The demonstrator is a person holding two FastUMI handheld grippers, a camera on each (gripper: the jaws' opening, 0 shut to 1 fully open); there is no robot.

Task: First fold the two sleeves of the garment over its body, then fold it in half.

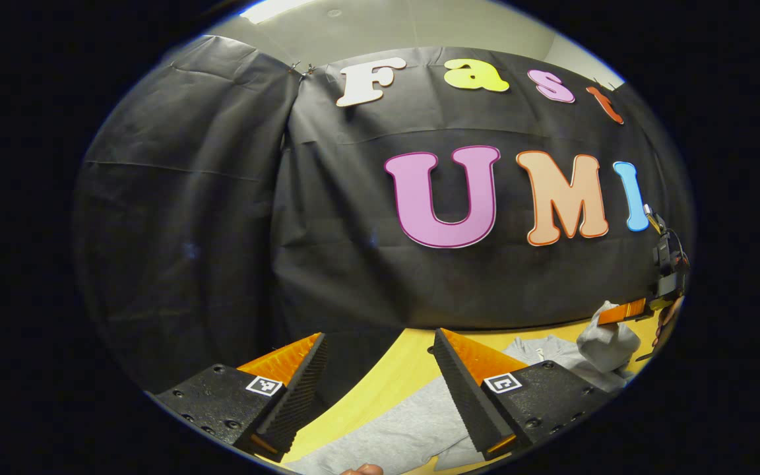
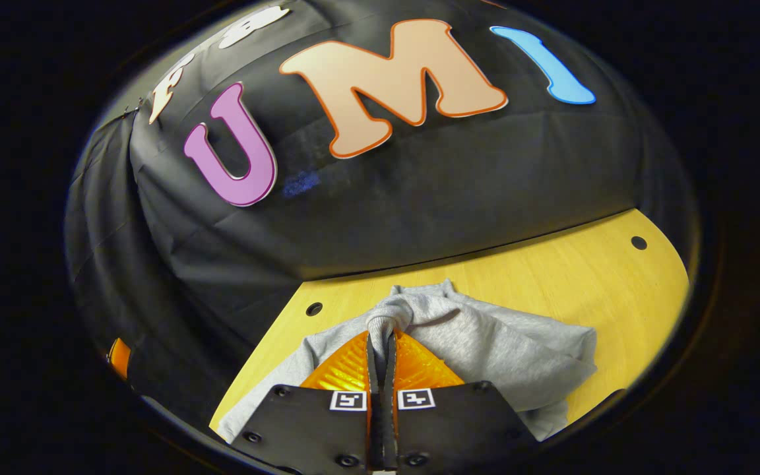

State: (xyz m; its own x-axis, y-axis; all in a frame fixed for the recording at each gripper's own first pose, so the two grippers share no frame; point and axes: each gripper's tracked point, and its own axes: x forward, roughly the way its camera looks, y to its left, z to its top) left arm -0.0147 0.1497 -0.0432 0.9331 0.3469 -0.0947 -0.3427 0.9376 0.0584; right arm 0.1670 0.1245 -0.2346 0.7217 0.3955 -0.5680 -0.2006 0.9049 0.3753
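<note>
A grey sweatshirt (image 2: 492, 346) lies on the yellow wooden table (image 2: 551, 270). In the right gripper view my right gripper (image 2: 381, 338) is shut on the ribbed cuff of a sleeve (image 2: 386, 315), which is lifted above the body of the garment. In the left gripper view my left gripper (image 1: 379, 336) stands open with nothing between its fingers, raised above the sweatshirt's grey cloth (image 1: 400, 429). Far off at the right edge of that view, the right gripper (image 1: 624, 310) holds the bunched sleeve (image 1: 611, 343) up off the table.
The black cloth wall rises just behind the table's far edge. Two round holes (image 2: 314, 308) (image 2: 638, 242) sit in the tabletop near that edge. Bare wood lies to the right of the garment. A person's fingertip (image 1: 363, 470) pokes in at the bottom of the left gripper view.
</note>
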